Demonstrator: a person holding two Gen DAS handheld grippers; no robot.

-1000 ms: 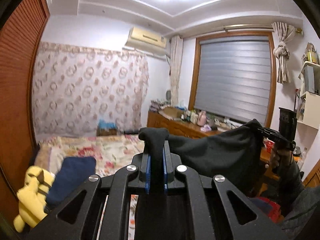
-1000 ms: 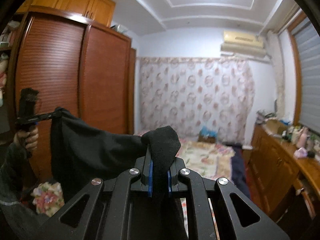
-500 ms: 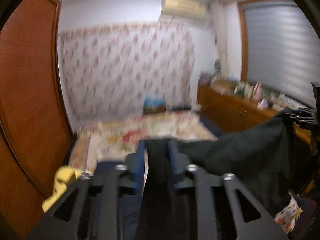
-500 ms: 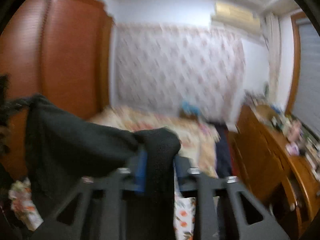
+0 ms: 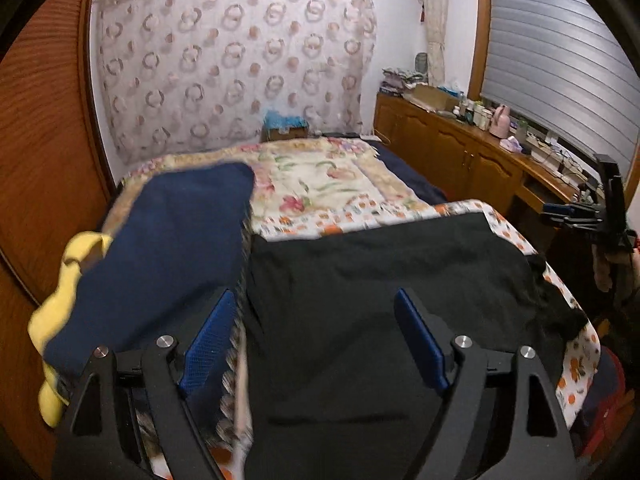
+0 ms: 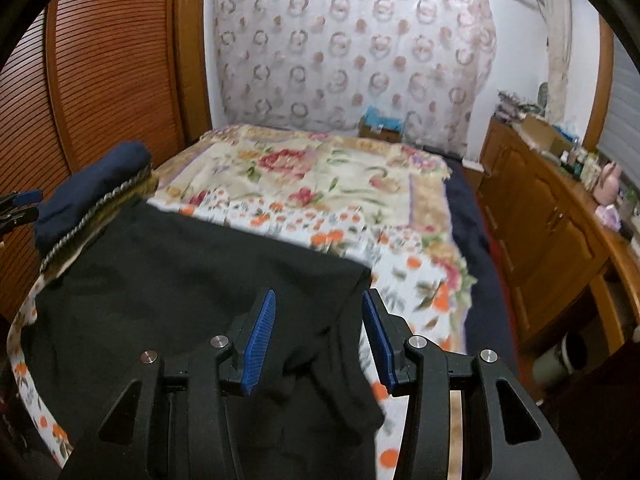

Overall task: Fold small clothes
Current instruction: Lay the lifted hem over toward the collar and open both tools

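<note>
Jaws spread on both grippers, black garment (image 5: 384, 300) flat on bed (image 5: 320, 184)

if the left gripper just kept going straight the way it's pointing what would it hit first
Most likely the black garment spread flat on the floral bedspread. The left gripper is open and angled down over it, so the cloth lies directly ahead, though how near it is cannot be judged.

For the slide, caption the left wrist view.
Left gripper, jaws open, over a black garment spread on the floral bedspread.
</note>
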